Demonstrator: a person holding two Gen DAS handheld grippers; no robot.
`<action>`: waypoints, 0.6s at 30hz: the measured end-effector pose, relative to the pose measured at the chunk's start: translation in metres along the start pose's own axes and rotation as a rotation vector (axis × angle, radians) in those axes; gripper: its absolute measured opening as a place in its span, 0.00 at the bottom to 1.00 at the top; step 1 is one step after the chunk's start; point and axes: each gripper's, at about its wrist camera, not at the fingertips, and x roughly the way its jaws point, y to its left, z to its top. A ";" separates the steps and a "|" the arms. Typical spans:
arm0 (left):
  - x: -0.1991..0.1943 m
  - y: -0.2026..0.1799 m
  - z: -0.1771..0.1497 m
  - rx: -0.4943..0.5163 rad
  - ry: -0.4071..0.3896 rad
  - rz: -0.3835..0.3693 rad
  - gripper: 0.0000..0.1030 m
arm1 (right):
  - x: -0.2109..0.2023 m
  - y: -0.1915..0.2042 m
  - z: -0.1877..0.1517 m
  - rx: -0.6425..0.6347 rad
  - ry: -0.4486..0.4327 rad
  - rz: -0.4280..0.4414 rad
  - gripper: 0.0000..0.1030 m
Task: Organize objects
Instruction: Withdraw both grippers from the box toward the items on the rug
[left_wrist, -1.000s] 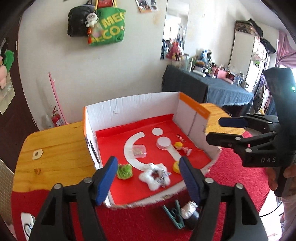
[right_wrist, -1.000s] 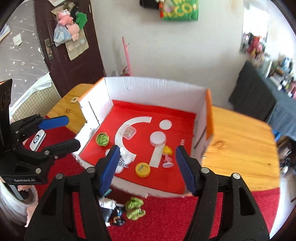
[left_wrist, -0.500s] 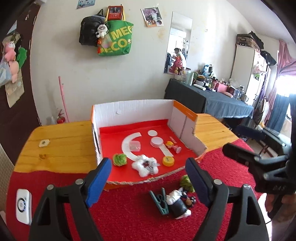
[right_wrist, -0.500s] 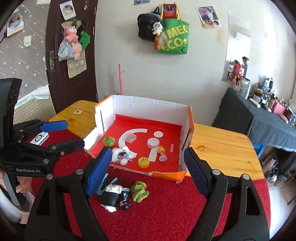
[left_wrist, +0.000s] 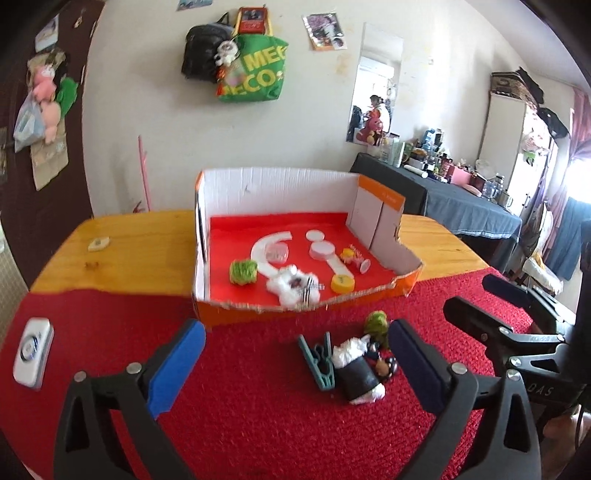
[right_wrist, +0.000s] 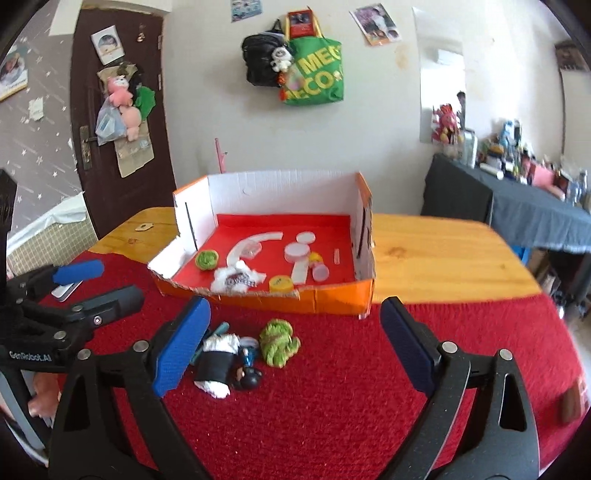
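Left wrist view shows your bench (left_wrist: 140, 240) half covered by a red mat (left_wrist: 258, 413), with the open cardboard box (left_wrist: 273, 184) at its middle. Both tools, left tool (left_wrist: 295, 363) and right tool (right_wrist: 293, 341), have just been opening; they stand released with nothing between the pads. Approach the small heap on the mat just before the box one item at a time: black-and-white doll (right_wrist: 218, 363), green yarn bundle (right_wrist: 277, 341), teal clothes peg (left_wrist: 319, 362). Centre the pads before clenching.

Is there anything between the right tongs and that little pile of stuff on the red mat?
Nothing visible. The right tongs are open and empty, with the pile lying on bare red mat just ahead.
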 end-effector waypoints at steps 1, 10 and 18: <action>0.001 0.001 -0.003 -0.007 0.003 0.004 1.00 | 0.002 -0.002 -0.003 0.011 0.011 0.000 0.92; 0.023 0.005 -0.039 -0.058 0.104 0.037 1.00 | 0.015 -0.005 -0.028 0.025 0.079 -0.031 0.92; 0.038 0.005 -0.050 -0.074 0.170 0.034 1.00 | 0.025 -0.007 -0.037 0.036 0.133 -0.033 0.92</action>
